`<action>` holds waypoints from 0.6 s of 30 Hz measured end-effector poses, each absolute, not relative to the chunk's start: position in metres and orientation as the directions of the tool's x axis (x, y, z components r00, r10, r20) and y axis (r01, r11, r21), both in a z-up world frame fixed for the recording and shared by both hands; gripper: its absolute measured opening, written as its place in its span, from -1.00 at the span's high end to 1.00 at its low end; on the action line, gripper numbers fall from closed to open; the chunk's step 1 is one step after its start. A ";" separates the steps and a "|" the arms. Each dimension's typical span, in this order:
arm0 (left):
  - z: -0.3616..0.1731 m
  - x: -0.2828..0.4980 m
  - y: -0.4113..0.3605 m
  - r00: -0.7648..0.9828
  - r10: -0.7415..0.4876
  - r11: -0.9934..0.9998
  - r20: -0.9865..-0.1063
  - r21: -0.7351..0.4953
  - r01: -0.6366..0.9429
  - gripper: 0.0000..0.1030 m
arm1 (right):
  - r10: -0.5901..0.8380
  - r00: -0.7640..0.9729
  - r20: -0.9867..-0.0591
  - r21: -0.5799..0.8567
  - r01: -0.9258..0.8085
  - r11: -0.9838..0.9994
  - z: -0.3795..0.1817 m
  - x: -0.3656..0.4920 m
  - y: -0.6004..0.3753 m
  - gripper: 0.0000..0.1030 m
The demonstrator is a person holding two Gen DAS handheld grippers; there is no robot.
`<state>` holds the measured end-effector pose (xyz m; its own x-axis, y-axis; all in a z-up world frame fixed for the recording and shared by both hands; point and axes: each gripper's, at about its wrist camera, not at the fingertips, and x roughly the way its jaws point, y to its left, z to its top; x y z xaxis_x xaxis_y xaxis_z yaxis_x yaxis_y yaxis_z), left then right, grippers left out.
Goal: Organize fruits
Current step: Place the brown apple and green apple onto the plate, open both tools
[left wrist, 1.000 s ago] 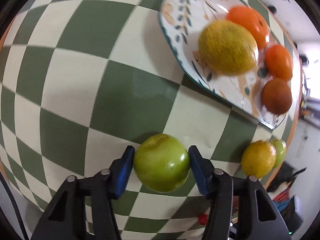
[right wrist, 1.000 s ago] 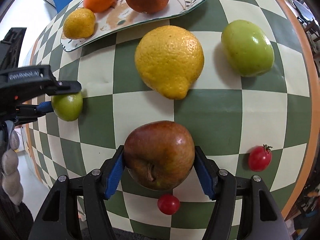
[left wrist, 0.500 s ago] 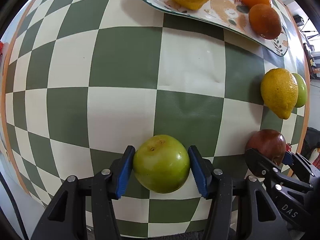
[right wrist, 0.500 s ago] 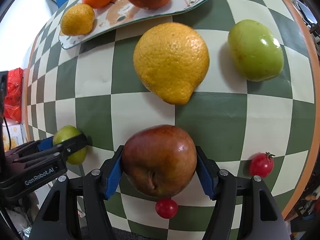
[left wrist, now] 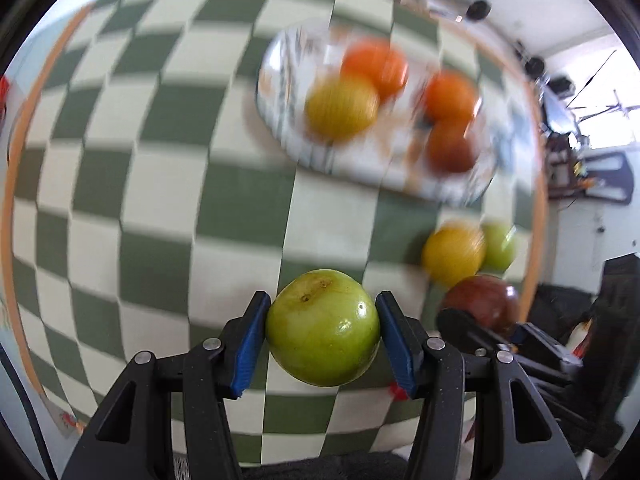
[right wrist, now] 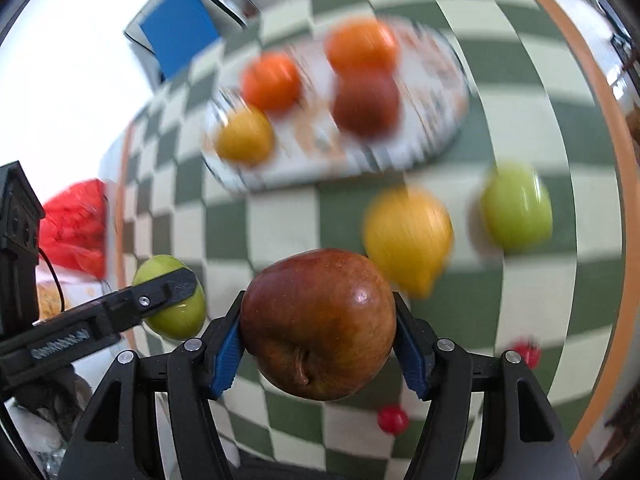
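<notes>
Green apple clamped in left gripper fingers; red apple clamped in right gripper. Both held above checked tabletop. Plate of fruit lies ahead, nearer the left gripper; view blurred

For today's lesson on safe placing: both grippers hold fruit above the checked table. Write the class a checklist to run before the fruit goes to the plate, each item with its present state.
1. Left gripper jaws clamp the green apple: ok.
2. Right gripper jaws clamp the red apple: ok.
3. Plate in view: ok.
4. Free room on the plate beside its four fruits: cannot tell, blurred.
5. Views sharp enough to aim: not ok.
6. Grippers apart from each other: ok.
</notes>
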<state>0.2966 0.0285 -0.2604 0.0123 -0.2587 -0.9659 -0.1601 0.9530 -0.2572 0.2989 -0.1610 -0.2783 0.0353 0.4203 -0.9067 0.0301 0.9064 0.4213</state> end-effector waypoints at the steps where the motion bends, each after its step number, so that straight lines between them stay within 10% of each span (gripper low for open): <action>1: -0.252 0.312 0.034 0.031 -0.259 0.952 -0.965 -0.261 -0.159 -0.01 | 0.413 0.049 -0.910 0.414 0.021 0.910 -0.274 0.313 -0.157 -0.31; 18: -0.296 0.492 0.069 -0.080 -0.153 0.978 -0.985 -0.140 -0.152 -0.01 | 0.295 0.003 -0.955 0.295 -0.016 0.955 -0.307 0.429 -0.100 -0.33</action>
<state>0.4917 0.0687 -0.2955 -0.0803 -0.1531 -0.9849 -0.1524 0.9784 -0.1396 0.4286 -0.1000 -0.3071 0.0033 0.2953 -0.9554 -0.0164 0.9553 0.2952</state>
